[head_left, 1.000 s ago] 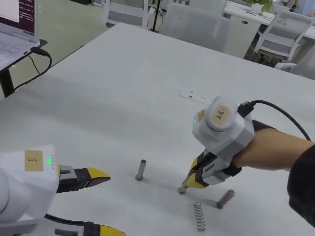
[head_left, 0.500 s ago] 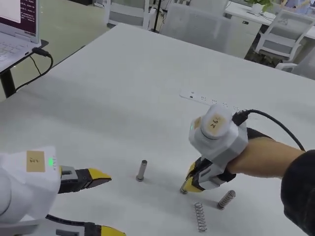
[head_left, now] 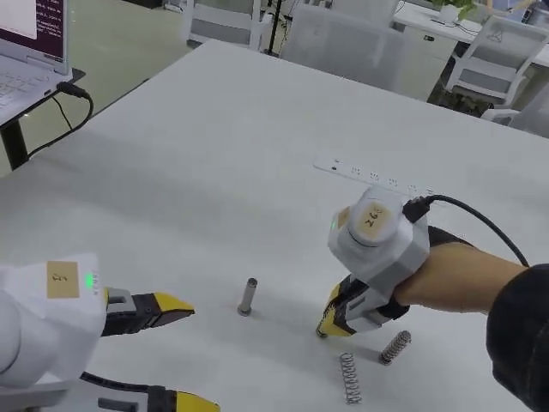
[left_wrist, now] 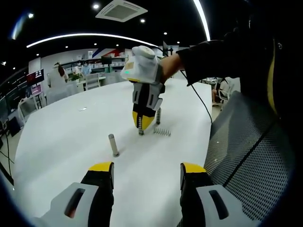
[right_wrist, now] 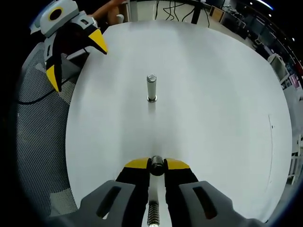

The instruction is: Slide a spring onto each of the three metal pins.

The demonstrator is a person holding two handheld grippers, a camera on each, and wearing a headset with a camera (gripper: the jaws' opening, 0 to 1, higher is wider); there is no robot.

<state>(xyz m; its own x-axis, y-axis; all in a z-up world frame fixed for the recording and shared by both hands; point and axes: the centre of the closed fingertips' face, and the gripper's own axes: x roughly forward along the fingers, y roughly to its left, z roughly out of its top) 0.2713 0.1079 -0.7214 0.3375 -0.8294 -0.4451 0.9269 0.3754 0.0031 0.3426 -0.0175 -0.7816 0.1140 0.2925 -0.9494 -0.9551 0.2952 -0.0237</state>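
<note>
A bare metal pin stands upright on the white table; it also shows in the left gripper view and the right gripper view. Right of it, my right gripper points down at the table, shut on a spring that runs between its fingers, with a round metal end at the tips. Two loose springs lie near it, one flat and one further right. My left gripper hovers open at the near left with nothing in it.
A white power strip lies further back on the table. A laptop and its black cable sit off the table's left side. Office chairs stand beyond the far edge.
My right gripper has sunk closer to the table and tipped slightly, so the spring below its jaws is now covered. The left gripper and the bare pin have stayed put.
</note>
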